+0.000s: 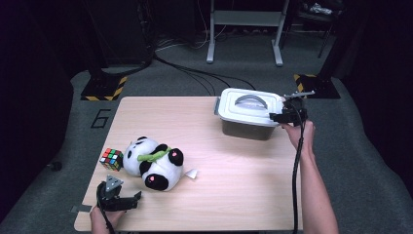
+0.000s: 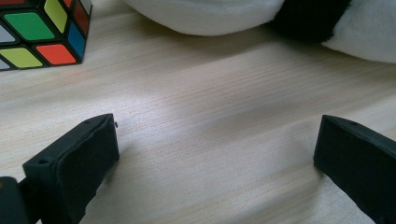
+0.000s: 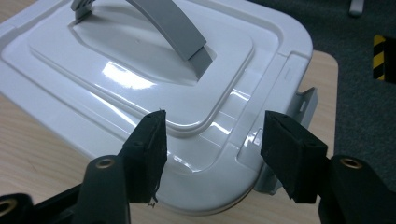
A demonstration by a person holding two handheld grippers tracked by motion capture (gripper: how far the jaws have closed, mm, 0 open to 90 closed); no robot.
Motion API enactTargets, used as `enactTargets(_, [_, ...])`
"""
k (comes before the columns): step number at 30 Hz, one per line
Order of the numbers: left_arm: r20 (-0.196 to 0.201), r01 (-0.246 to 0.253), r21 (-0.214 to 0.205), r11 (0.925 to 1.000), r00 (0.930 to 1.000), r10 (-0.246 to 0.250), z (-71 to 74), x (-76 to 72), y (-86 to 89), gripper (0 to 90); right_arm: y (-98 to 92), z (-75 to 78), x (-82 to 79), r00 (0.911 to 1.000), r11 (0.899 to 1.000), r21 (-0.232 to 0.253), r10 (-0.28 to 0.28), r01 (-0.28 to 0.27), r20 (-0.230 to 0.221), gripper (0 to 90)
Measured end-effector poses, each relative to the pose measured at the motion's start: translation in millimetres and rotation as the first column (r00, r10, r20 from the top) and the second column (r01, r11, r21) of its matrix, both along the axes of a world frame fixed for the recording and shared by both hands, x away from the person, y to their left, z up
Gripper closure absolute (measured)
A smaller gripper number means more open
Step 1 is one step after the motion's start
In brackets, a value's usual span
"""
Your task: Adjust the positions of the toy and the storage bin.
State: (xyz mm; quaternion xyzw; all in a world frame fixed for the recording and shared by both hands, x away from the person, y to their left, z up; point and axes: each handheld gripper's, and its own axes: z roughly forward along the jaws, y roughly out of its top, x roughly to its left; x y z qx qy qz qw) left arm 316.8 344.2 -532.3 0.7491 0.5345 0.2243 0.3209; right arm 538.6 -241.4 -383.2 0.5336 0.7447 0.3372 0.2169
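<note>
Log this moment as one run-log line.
right hand-held gripper: open over box lid corner | left hand-held gripper: open, on table near panda

A big dark number 6 (image 1: 100, 118) is marked on the grey floor (image 1: 73, 141), just beside the left end of the wooden table (image 1: 234, 165). It is the only sign that can be read. The yellow and black stripes (image 1: 103, 89) on the floor farther back carry no words, and the white box lid (image 3: 140, 79) shows no label.
</note>
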Motion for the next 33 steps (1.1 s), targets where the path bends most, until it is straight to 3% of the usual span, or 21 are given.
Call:
enactTargets(7, [0.000,0.000,0.000,1.0000,1.0000,0.000,0.0,0.0,-0.1,0.0,-7.6,-4.5,11.0,0.9976,0.998,-0.003,-0.061,0.061,-0.034,47.6])
enactTargets(13, [0.001,0.001,0.000,1.0000,1.0000,-0.001,0.0,0.0,-0.1,0.0,-17.0,-7.0,8.9,0.9962,0.995,0.065,-0.075,0.078,-0.043,59.2])
enactTargets(24, [0.001,0.001,0.000,1.0000,1.0000,-0.001,0.0,0.0,-0.1,0.0,-8.1,-4.9,0.6,0.9917,0.992,0.051,-0.109,0.113,-0.067,60.6])
enactTargets(33, [0.001,0.000,-0.001,1.0000,1.0000,0.000,-0.1,0.0,-0.2,0.0,-0.3,-3.2,-8.1,0.9891,0.990,0.078,-0.109,0.117,-0.099,60.1])
